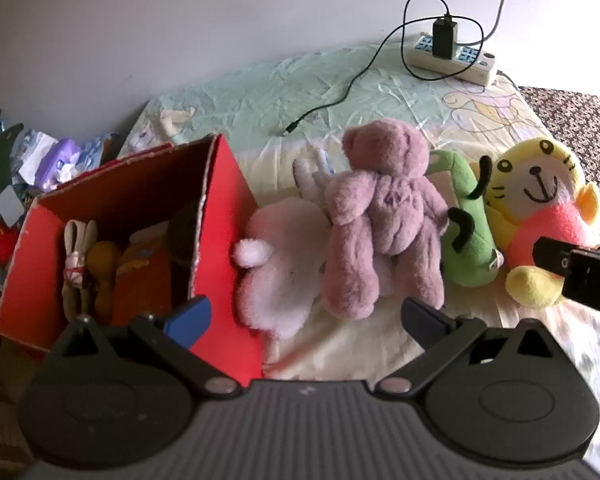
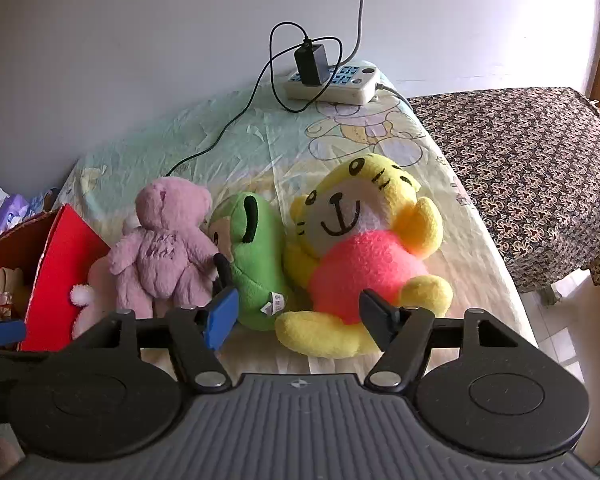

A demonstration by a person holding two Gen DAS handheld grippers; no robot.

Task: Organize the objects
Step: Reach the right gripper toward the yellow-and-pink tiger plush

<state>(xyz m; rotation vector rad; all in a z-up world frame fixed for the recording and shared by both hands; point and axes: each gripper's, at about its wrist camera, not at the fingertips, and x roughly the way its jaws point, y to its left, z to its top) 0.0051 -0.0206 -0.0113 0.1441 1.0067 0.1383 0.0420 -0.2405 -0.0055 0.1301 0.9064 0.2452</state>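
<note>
At the nine o'clock side of the left wrist view stands a red cardboard box (image 1: pixel 224 216), open at the top, on a table covered with a pale cartoon-print cloth (image 1: pixel 260 92). Inside it sit a small rabbit doll (image 1: pixel 78 256) tied with a red band and an orange plush (image 1: pixel 140 280); other contents are too dark to tell. Loose packets (image 1: pixel 56 160) lie beyond the box at ten o'clock.

Just beside the box's right wall lies a white plush (image 1: pixel 276 264) with a pompom tail. A pink teddy bear (image 1: pixel 384 216) lies partly over it, back upward; faint stitched marks on its back cannot be read. Touching the bear at three o'clock is a green plush (image 2: pixel 256 252) with a small sewn label (image 2: pixel 274 304), print illegible. Next comes a yellow cat plush (image 2: pixel 364 252) with a pink belly, face up.

At twelve o'clock a white power strip (image 2: pixel 340 84) holds a black charger (image 2: pixel 310 62); its cable trails across the cloth. A brown patterned cloth (image 2: pixel 532 168) covers the surface at two o'clock.

The left gripper (image 1: pixel 306 316) hangs released, jaws wide, above the white plush and bear, gripping nothing. The right gripper (image 2: pixel 298 314) is likewise spread wide over the yellow cat's leg, pads clear of it.
</note>
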